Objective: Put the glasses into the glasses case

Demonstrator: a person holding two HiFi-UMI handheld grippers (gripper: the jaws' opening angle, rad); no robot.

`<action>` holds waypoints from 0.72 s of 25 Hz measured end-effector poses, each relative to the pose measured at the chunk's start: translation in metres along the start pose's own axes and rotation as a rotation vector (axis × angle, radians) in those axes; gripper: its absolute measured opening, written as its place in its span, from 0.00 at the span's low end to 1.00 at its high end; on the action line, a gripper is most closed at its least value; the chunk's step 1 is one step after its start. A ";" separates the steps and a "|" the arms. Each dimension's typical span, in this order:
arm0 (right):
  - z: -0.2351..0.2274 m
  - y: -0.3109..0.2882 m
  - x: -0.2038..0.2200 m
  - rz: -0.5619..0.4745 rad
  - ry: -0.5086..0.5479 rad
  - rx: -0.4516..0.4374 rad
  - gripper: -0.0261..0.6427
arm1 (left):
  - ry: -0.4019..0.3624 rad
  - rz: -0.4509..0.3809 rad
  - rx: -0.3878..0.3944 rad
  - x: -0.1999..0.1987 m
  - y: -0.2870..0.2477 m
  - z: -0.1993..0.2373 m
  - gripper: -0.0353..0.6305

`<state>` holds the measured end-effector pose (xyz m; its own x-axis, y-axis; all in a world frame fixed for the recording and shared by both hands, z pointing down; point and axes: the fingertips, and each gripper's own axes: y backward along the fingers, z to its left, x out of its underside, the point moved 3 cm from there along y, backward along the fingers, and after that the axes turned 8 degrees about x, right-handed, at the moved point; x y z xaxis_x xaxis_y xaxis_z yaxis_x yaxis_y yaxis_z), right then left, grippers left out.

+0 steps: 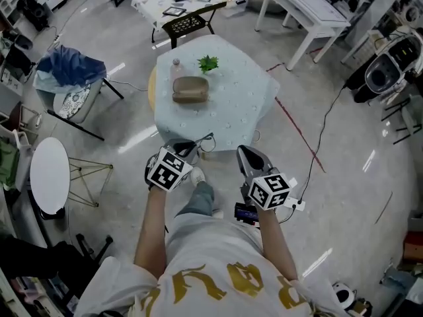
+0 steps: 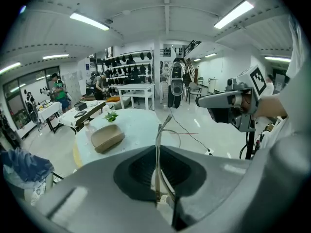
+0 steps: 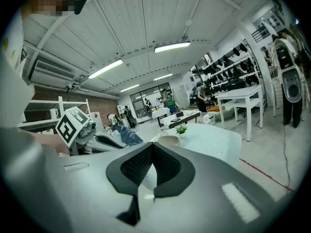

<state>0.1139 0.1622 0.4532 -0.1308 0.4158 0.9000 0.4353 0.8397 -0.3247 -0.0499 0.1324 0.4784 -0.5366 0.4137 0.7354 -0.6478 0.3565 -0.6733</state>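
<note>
One table (image 1: 239,114) in pale cloth carries the glasses case (image 1: 190,89) on a shiny grey floor (image 1: 344,197), while my left gripper (image 1: 184,148) pinches the glasses (image 1: 202,141) and my right gripper (image 1: 248,154) is closed empty.

Both arms reach forward, side by side, in front of the body. The left arm (image 1: 153,230) holds the left tool (image 1: 187,150), and its jaws pinch the thin glasses (image 2: 157,159). The right arm (image 1: 274,240) holds the right tool (image 1: 248,152), with its jaws pressed together and nothing between them.
</note>
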 end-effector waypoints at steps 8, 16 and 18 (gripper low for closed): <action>-0.031 -0.097 -0.027 0.038 -0.058 0.009 0.08 | 0.019 0.003 0.040 -0.032 -0.038 0.089 0.09; -0.038 -0.195 -0.049 0.063 -0.066 -0.010 0.08 | 0.039 0.032 0.025 -0.043 -0.054 0.184 0.09; -0.039 -0.212 -0.053 0.072 -0.057 -0.013 0.08 | 0.044 0.030 0.030 -0.043 -0.056 0.198 0.09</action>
<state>0.0630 -0.0510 0.4856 -0.1488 0.4942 0.8565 0.4572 0.8024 -0.3835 -0.0976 -0.0713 0.4996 -0.5322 0.4602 0.7106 -0.6480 0.3188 -0.6917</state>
